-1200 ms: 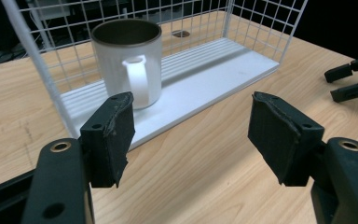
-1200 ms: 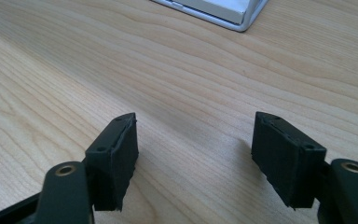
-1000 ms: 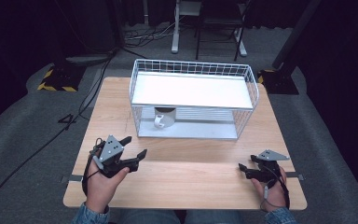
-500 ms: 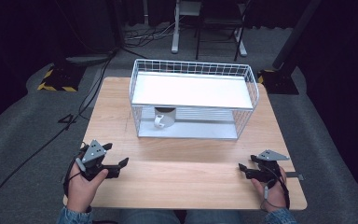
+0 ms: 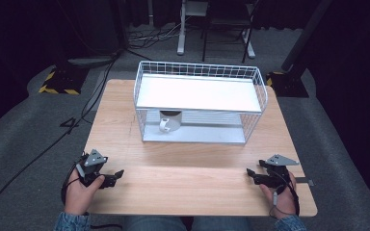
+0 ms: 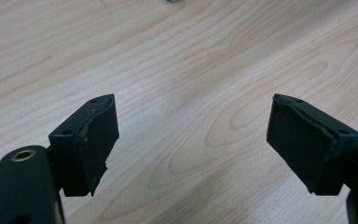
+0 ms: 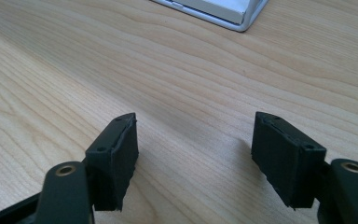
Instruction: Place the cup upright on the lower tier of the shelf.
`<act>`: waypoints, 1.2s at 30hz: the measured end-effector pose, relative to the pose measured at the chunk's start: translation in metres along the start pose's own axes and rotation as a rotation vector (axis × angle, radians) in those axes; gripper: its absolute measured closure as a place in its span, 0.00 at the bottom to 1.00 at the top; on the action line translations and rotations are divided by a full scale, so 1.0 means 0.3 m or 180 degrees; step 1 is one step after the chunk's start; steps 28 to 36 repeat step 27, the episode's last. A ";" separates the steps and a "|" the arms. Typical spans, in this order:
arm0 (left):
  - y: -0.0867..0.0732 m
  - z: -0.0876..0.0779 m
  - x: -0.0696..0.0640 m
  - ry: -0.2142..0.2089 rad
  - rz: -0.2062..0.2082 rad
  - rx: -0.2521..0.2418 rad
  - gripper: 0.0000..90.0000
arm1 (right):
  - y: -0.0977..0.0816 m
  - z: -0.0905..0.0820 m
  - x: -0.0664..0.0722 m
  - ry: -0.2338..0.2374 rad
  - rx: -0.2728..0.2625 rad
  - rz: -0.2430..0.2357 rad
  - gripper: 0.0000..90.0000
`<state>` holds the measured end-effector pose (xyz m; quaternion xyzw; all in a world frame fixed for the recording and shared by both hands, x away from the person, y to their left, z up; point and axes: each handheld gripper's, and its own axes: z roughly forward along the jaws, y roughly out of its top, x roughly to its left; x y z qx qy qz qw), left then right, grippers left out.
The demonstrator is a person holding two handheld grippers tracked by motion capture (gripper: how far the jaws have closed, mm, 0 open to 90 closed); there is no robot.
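Having drawn back and down from the wire rack (image 5: 200, 103) toward the table's (image 5: 188, 178) near-left corner, the left gripper (image 5: 113, 177) has just been spreading empty jaws, while the right gripper (image 5: 251, 175) rests open and empty, suggesting the mug (image 5: 169, 121) inside has been delivered.

Table (image 5: 192, 178): pale wood grain, bare across my near half.
Wire rack (image 5: 200, 108): stands directly on the far half, white shelf on top.
Mug (image 5: 168, 122): white, on the rack's lower tray.
Floor (image 5: 24, 134): grey carpet around the table.

Left gripper (image 5: 117, 175) sits low at the near left, its jaws having just been opening, nothing between them. Right gripper (image 5: 250, 174) rests opposite, jaws spread wide and empty.
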<state>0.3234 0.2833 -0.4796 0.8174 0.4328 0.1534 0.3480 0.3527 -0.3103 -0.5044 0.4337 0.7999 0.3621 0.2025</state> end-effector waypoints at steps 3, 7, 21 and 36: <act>-0.015 0.016 0.007 0.0002 -0.0003 0.0080 0.19 | 0.000 0.000 0.000 -0.0003 0.0002 0.0002 0.35; -0.026 0.032 0.011 0.0032 0.0030 0.0193 0.19 | 0.000 0.000 0.000 0.0000 0.0000 0.0000 0.35; -0.049 0.074 0.017 0.0061 0.0075 0.0093 0.10 | 0.000 0.000 0.000 -0.0008 -0.0005 -0.0013 0.35; -0.048 0.074 0.018 0.0074 0.0071 0.0105 0.09 | 0.000 0.000 0.002 -0.0005 -0.0006 -0.0006 0.35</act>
